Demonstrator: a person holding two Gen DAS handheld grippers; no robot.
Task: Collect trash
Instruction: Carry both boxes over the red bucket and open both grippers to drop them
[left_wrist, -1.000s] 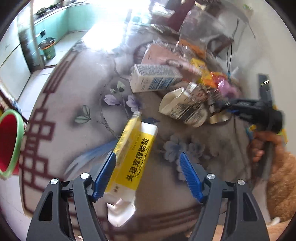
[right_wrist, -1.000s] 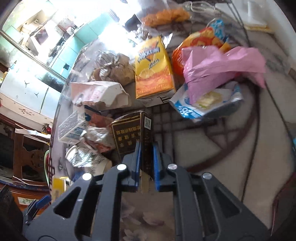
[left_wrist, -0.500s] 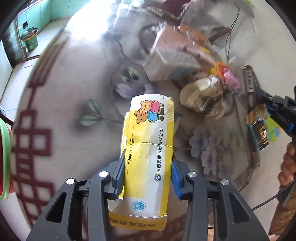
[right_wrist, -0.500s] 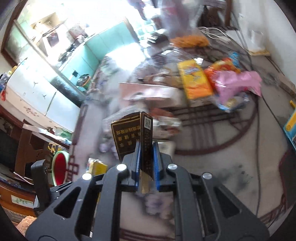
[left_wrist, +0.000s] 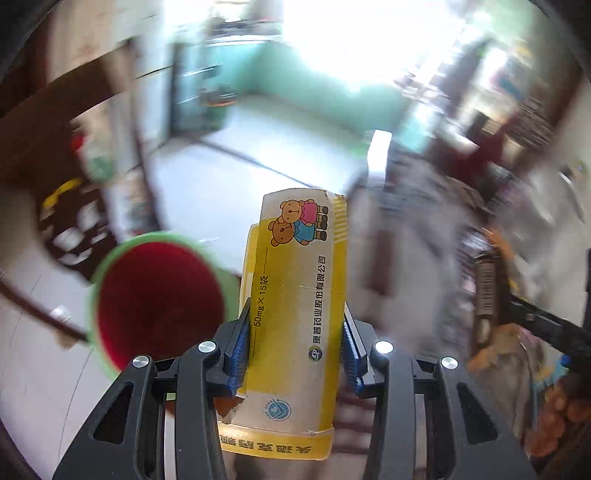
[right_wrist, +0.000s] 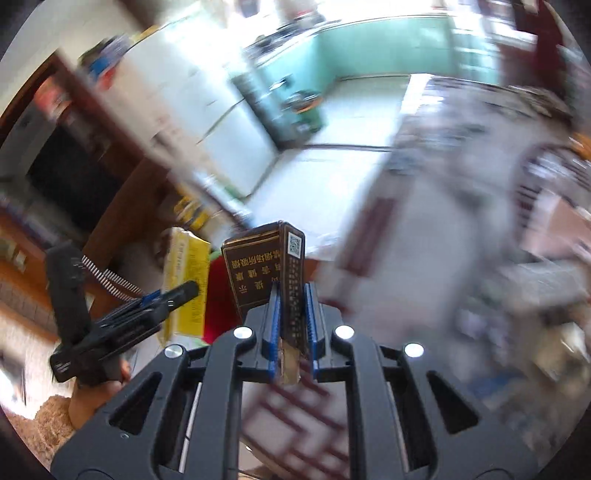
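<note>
My left gripper (left_wrist: 293, 332) is shut on a yellow medicine box (left_wrist: 295, 295) with cartoon bears, held upright in the air. A red bin with a green rim (left_wrist: 155, 299) stands on the floor just left of the box. My right gripper (right_wrist: 290, 306) is shut on a brown cigarette pack (right_wrist: 266, 273), also in the air. In the right wrist view the left gripper (right_wrist: 177, 295) with the yellow box (right_wrist: 184, 288) is to the left, and part of the red bin (right_wrist: 218, 314) shows behind the pack. The right gripper's pack also shows in the left wrist view (left_wrist: 485, 291).
The patterned table (right_wrist: 424, 240) with blurred trash lies to the right in both views. A white tiled floor (left_wrist: 240, 184) stretches ahead to teal cabinets (left_wrist: 325, 85). Dark wooden furniture (right_wrist: 92, 166) stands at the left. Both views are motion-blurred.
Both grippers have swung left, away from the table trash and toward the red bin. The left gripper closed on the yellow box a second ago and lifted it. The right still holds the pack.
</note>
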